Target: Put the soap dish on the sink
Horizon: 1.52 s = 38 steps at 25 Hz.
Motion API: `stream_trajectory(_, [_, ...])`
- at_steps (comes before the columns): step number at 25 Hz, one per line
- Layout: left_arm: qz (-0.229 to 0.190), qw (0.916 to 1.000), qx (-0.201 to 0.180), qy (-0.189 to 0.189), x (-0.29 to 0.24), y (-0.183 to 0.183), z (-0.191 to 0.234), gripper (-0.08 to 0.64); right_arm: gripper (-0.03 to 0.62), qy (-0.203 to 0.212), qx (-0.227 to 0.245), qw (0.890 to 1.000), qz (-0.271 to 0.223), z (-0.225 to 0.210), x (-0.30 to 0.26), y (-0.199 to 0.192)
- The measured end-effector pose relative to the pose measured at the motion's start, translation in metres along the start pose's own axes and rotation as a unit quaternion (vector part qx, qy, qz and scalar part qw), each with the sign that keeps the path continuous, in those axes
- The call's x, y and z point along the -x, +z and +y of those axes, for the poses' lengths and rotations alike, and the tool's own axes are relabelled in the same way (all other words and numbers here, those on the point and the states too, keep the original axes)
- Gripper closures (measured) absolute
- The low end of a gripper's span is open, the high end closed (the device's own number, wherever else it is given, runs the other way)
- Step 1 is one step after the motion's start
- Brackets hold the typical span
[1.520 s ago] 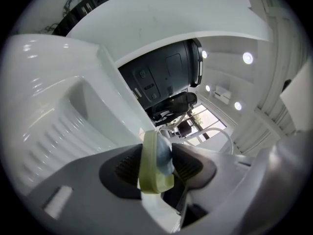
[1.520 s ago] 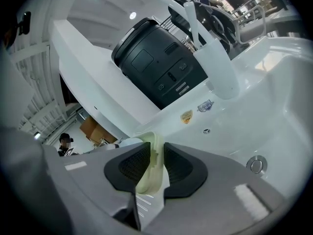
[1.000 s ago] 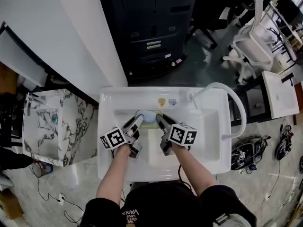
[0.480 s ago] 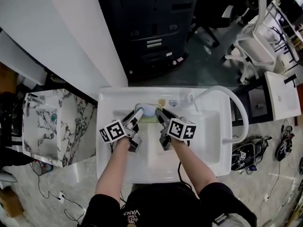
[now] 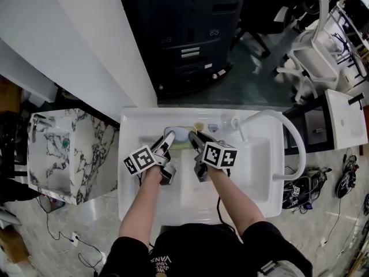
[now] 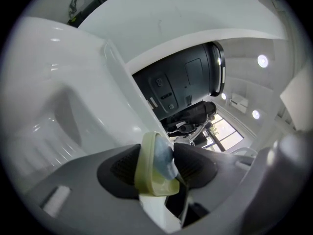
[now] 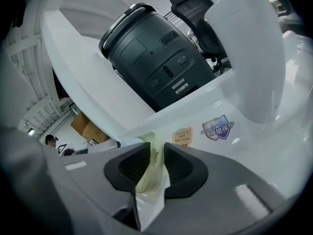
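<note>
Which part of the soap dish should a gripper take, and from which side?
Take the soap dish by its thin raised rim at an end, coming from the front of the sink, one jaw inside, one outside. The blue soap fills the middle, leaving only the rim free; the right gripper pinches it so.

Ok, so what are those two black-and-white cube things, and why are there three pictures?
No robot here: a person holds a grabbing tool in each hand, and the cubes are part of them. One picture looks down from a camera on the person's head; the other two come from a camera on each tool. Below is a white sink with a tap. The left tool and right tool both pinch a pale yellow soap dish with bluish soap in it. The left tool's jaws are opening.
</note>
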<state>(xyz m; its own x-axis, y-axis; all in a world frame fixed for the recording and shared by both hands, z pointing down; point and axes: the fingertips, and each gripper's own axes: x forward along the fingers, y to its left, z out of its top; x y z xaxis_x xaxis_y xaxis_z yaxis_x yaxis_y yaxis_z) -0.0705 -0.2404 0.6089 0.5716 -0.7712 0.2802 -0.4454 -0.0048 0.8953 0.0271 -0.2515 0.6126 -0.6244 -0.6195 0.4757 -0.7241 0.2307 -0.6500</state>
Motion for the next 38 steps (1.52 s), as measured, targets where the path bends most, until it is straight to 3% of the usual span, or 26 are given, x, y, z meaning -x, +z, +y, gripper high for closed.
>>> stream_trajectory(12, [-0.035,0.9984,0.030,0.033,-0.007,0.012,0.010,0.330,0.520,-0.015,-0.002,1.000,0.000,-0.003,-0.015,0.008])
stream_trajectory(19, [-0.053,0.9970,0.021,0.052,-0.013,0.017,0.009,0.330,0.520,-0.038,0.016,0.999,-0.003,-0.006,-0.020,0.016])
stream_trajectory(38, [-0.066,0.9954,0.008,0.069,-0.025,0.033,0.010,0.331,0.520,-0.047,0.045,0.998,-0.012,-0.008,-0.015,0.025])
